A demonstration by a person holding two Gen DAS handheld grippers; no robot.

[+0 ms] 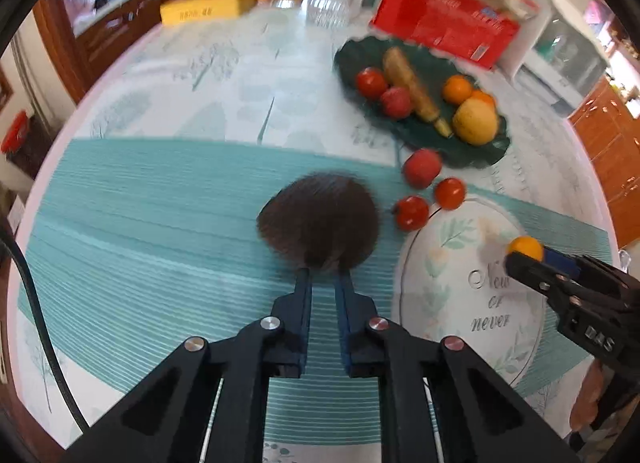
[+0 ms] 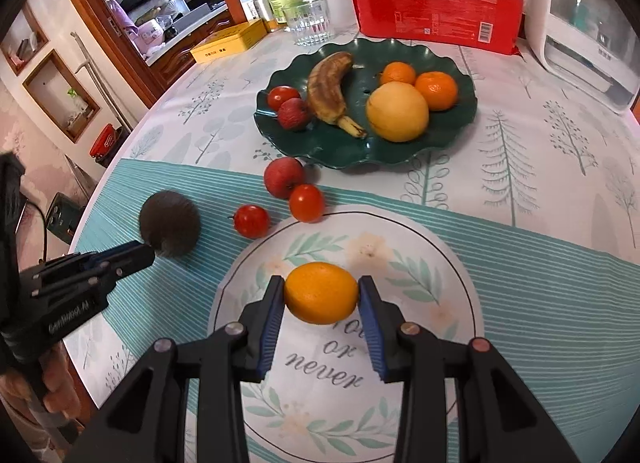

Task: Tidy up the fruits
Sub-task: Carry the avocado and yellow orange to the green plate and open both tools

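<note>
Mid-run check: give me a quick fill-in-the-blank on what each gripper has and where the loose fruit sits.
1. The right gripper is shut on an ____ above the white plate.
2. The left gripper grips a fuzzy ____ fruit.
3. The banana lies on the dark ____ dish.

Missing words: orange; brown; green

Orange (image 2: 321, 293) clamped above white plate (image 2: 460, 283), furry brown fruit (image 2: 170, 223) on mat
</note>
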